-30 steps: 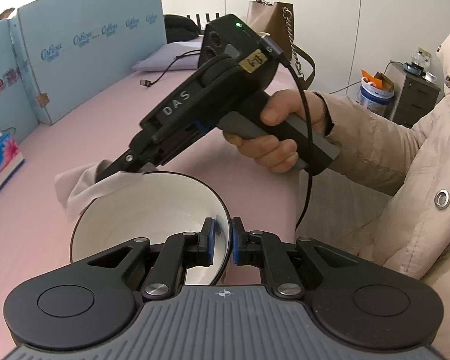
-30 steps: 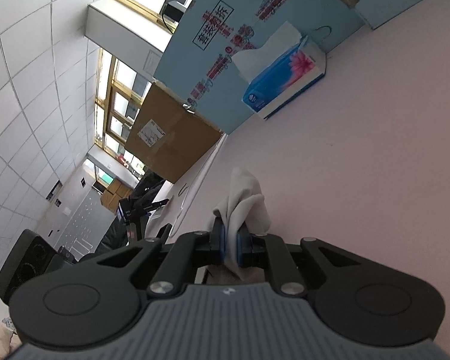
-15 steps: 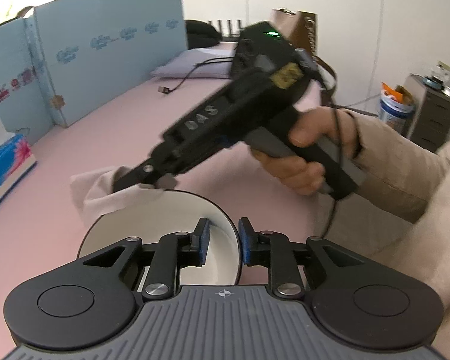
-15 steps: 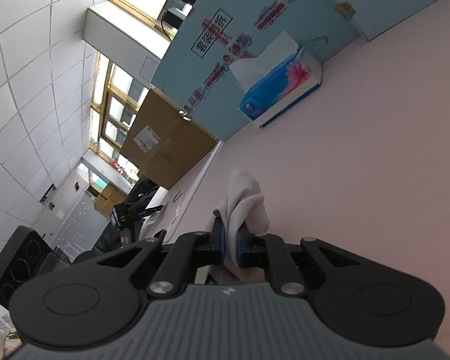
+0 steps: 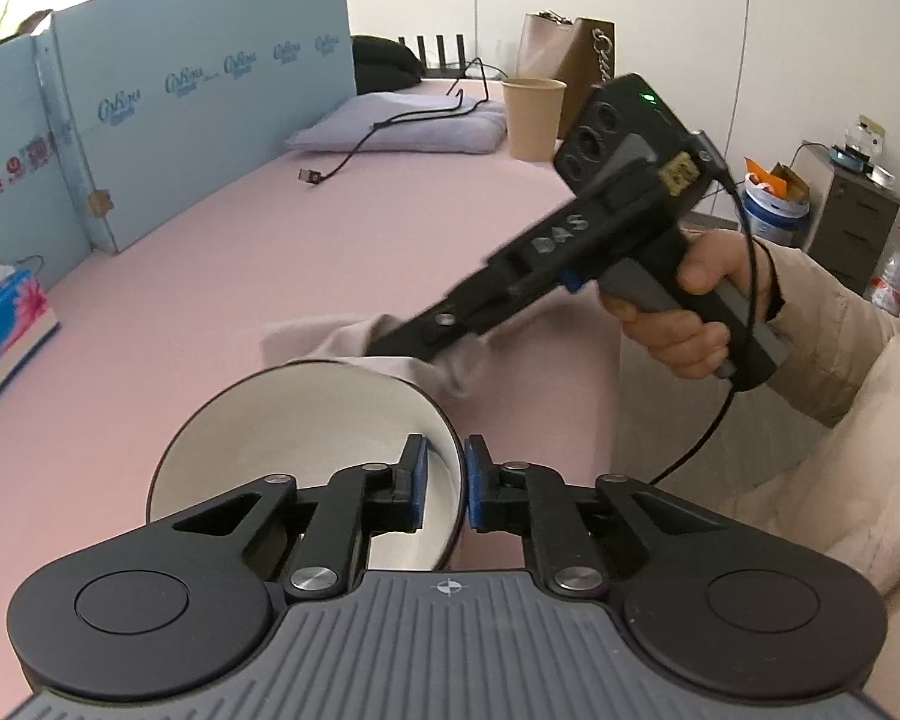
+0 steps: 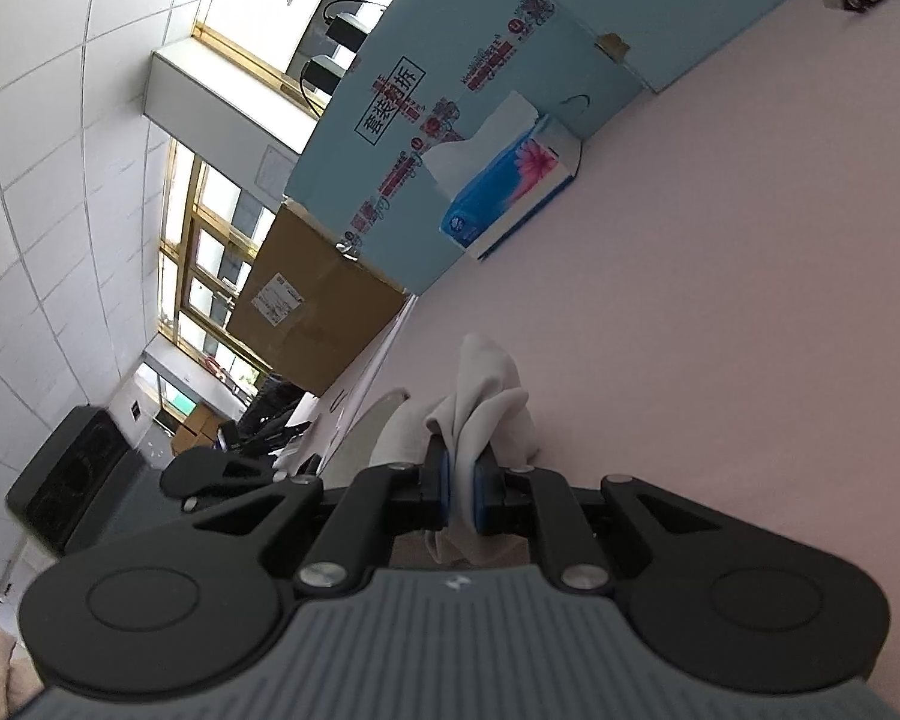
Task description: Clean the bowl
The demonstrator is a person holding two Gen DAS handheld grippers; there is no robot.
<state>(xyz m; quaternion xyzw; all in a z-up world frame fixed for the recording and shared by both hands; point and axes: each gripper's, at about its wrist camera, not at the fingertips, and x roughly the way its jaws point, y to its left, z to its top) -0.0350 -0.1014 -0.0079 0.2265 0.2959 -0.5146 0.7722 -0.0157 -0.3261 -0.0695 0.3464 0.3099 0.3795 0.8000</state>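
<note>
Bowl: a round bowl, white inside with a dark rim and outer wall [image 5: 306, 438], is tilted with its mouth toward the left wrist camera, over the pink tabletop [image 5: 390, 228]; I cannot tell whether its foot touches the top.
Left gripper: the left gripper [image 5: 444, 483] has its blue pads either side of the bowl's near-right rim, one inside and one outside, pinching the wall.
Right gripper: the right gripper [image 6: 461, 489] is pressed together on a folded pale grey cloth [image 6: 480, 402]; a bare hand [image 5: 684, 324] holds its handle.
Cloth position: in the left wrist view the cloth [image 5: 354, 348] hangs from the tool's tip at the bowl's far rim, draped over the edge, not down in the hollow.
Key relation: the bowl lies below and to the camera side of the cloth, and its open mouth faces away from the right tool's line. The tool's long axis slopes down from upper right to the far rim.
Judgement: wiping the inside would need the cloth brought over the rim and down into the white hollow; the right hand is the one placed for that.
Change: half a second earlier the left jaws stood clear of the rim; now they clamp it. The right tool has shifted rightward along the far rim, and a brown paper cup [image 5: 533, 119] has come into view behind it.
Bystanders: a blue tissue box [image 6: 510, 192] sits well apart by the blue cardboard screen [image 5: 198, 108].
</note>
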